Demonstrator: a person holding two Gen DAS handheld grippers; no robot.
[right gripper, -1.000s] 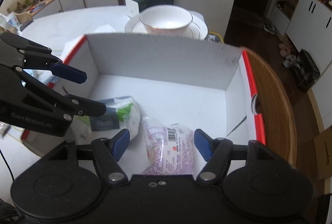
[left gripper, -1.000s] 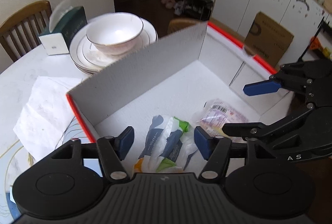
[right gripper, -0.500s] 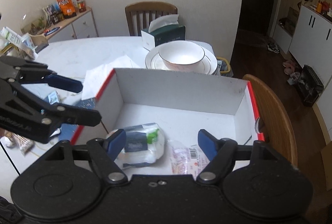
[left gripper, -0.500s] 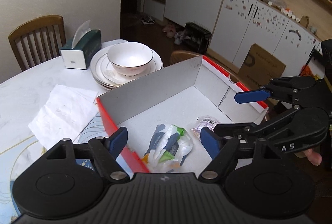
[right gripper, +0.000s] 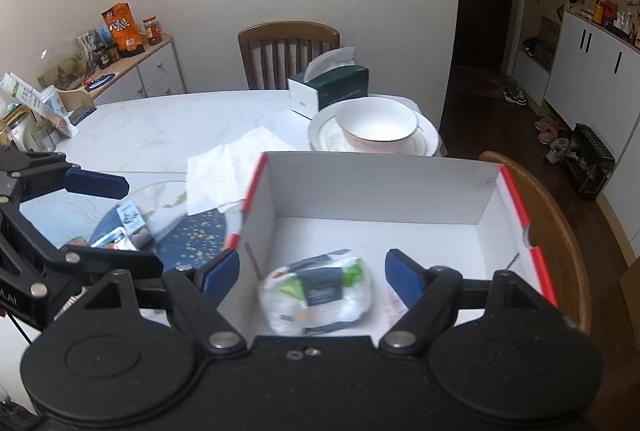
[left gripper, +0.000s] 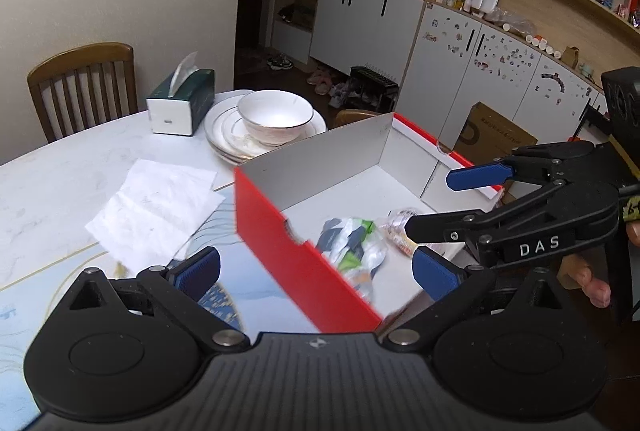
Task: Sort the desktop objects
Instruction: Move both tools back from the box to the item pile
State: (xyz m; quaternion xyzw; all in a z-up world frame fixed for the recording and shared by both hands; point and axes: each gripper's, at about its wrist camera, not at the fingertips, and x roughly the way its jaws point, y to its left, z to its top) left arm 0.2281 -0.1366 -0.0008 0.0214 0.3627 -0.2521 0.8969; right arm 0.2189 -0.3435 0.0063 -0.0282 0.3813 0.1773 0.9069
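Observation:
A red-and-white cardboard box [left gripper: 280, 227] [right gripper: 380, 187] stands open on the table. On its floor lie a white, green and blue packet [left gripper: 352, 243] [right gripper: 320, 287] and a clear packet with a barcode label [left gripper: 400, 219] [right gripper: 394, 305], half hidden in the right wrist view. My left gripper [left gripper: 316, 273] [right gripper: 116, 223] hangs above the box's near left corner, its jaws opening with nothing held. My right gripper [right gripper: 312, 273] [left gripper: 444, 201] hovers over the box's near side, its jaws also opening and empty.
A bowl on stacked plates [left gripper: 276, 115] [right gripper: 376, 127], a green tissue box [left gripper: 180, 103] and a crumpled paper sheet [left gripper: 156, 207] lie beyond the box. Small packets [right gripper: 124, 227] rest on a blue mat [right gripper: 196, 235]. A wooden chair back [right gripper: 560, 231] curves around the box's right side.
Both grippers have drawn back and risen away from the box floor, and their jaws have spread wider. The two packets stay lying in the box.

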